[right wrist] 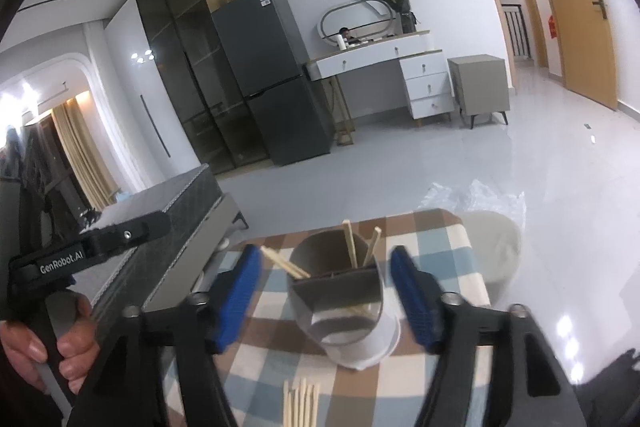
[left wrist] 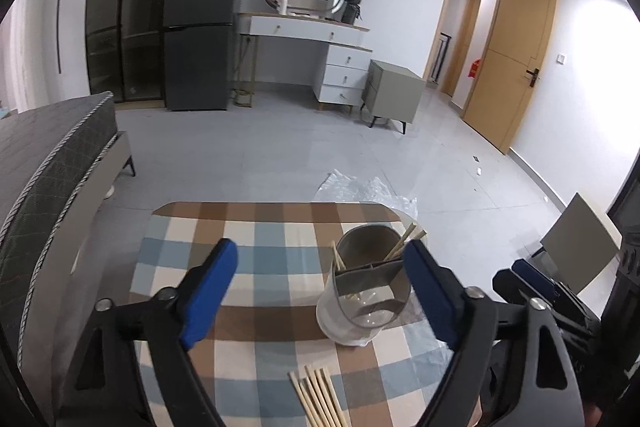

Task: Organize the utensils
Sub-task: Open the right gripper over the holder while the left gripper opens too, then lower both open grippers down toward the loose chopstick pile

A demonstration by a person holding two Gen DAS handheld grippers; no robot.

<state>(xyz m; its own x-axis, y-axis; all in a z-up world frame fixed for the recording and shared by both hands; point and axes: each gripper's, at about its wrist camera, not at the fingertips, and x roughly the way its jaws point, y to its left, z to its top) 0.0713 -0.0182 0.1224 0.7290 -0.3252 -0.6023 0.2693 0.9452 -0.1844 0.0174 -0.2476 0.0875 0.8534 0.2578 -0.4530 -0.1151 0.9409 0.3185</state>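
Observation:
A grey and white utensil holder (left wrist: 366, 293) with a divider stands on the checked table (left wrist: 256, 255). A few wooden chopsticks lean inside it. Several loose wooden chopsticks (left wrist: 318, 397) lie on the cloth near me. My left gripper (left wrist: 320, 291) is open and empty, its right finger beside the holder. In the right wrist view the holder (right wrist: 340, 303) stands between the open fingers of my right gripper (right wrist: 326, 297), untouched, with the loose chopsticks (right wrist: 300, 403) below. The right gripper also shows at the right edge of the left wrist view (left wrist: 536, 283).
A dark mattress on a frame (left wrist: 44, 163) stands left of the table. Clear plastic wrap (left wrist: 360, 187) lies on the floor beyond the table's far edge. A fridge (left wrist: 200, 19), a white dresser (left wrist: 320, 39) and a grey nightstand (left wrist: 394, 91) line the far wall.

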